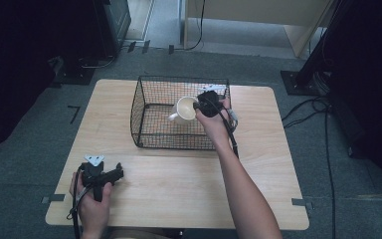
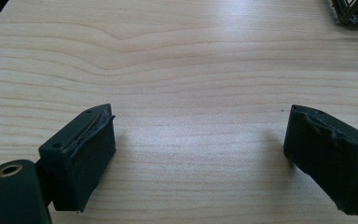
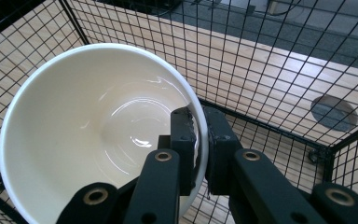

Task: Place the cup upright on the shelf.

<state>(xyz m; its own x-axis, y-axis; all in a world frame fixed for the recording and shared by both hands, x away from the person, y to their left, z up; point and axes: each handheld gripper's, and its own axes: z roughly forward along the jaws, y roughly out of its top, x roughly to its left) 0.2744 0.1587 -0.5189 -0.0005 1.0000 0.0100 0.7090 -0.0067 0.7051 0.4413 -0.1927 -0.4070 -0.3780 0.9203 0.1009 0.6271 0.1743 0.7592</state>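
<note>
Right gripper view: right gripper (image 3: 199, 140) clamped on cream mug (image 3: 88, 126) rim, inside wire basket (image 1: 144, 94); left gripper (image 2: 200, 154) apart, well outside basket.

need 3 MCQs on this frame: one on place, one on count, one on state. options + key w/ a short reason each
1. Where is the mug?
A. Inside the wire basket
B. On the table beside the basket
C. On the floor

2. How many mugs are in the scene?
A. One
B. Two
C. Three

3. What is the state of the left gripper?
A. Shut on the mug
B. Open over bare table
C. Shut on the basket wire

Key:
1. A: the high view shows the mug within the basket's mesh walls, and the right gripper view shows mesh around it.
2. A: a single white mug shows in the high view.
3. B: the left gripper view shows its fingers wide apart with only wood grain between them; it is the right gripper that is pinched on the mug's rim, one finger inside and one outside.
</note>
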